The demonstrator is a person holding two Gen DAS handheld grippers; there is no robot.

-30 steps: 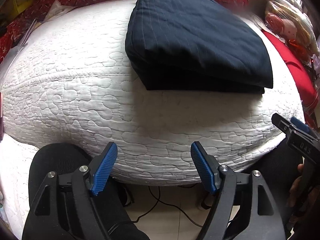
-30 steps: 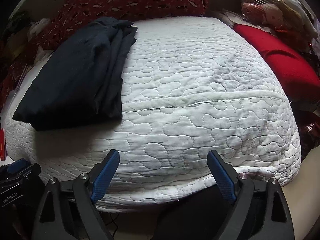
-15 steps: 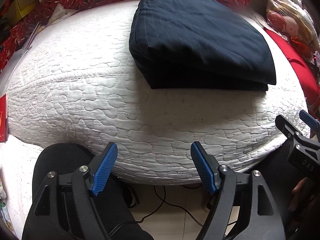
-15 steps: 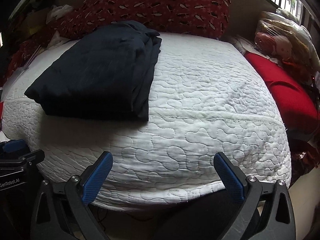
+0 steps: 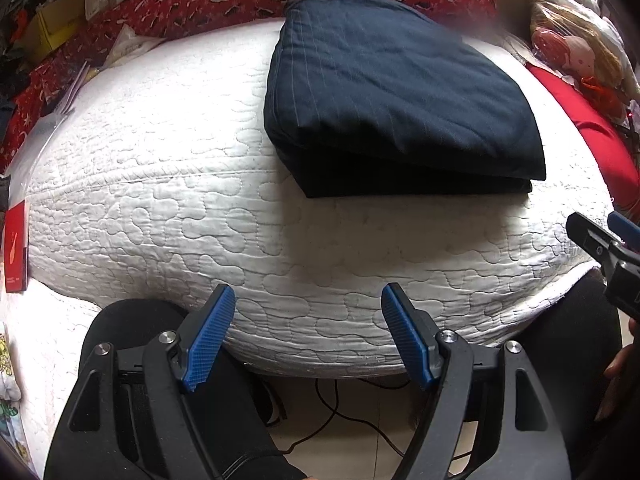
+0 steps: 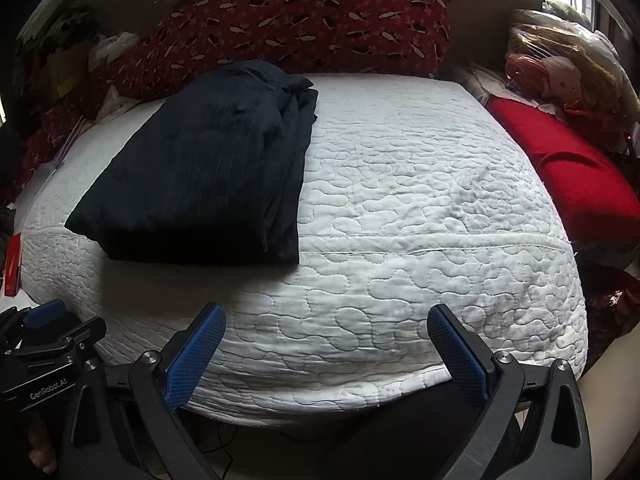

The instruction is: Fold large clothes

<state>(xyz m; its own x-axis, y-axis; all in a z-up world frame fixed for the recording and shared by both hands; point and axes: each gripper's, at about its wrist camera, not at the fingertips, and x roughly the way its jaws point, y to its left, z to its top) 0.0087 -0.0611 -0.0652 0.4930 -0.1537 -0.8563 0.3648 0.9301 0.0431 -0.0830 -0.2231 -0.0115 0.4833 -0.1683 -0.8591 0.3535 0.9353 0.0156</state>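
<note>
The left wrist view shows a red box (image 5: 16, 246) at the far left against the mattress (image 5: 160, 216), cables (image 5: 340, 412) on the floor below the jaws, and the right gripper (image 5: 612, 252) poking in at the right edge. The right wrist view shows instead a patterned red bolster (image 6: 304, 20) behind the mattress (image 6: 420, 208), a plain red cushion (image 6: 568, 168) to the right, and bagged items, perhaps soft toys (image 6: 560, 68), beyond it.

The left gripper (image 5: 308, 336) stands released, nothing between its jaws. The folded dark garment (image 5: 392, 92) lies on the mattress well ahead of them, slightly right. The right gripper (image 6: 326, 354) is spread wide, its jaws having just been opening, with nothing between them; here the garment (image 6: 208, 176) lies ahead and left, its bunched layered edge facing right.
</note>
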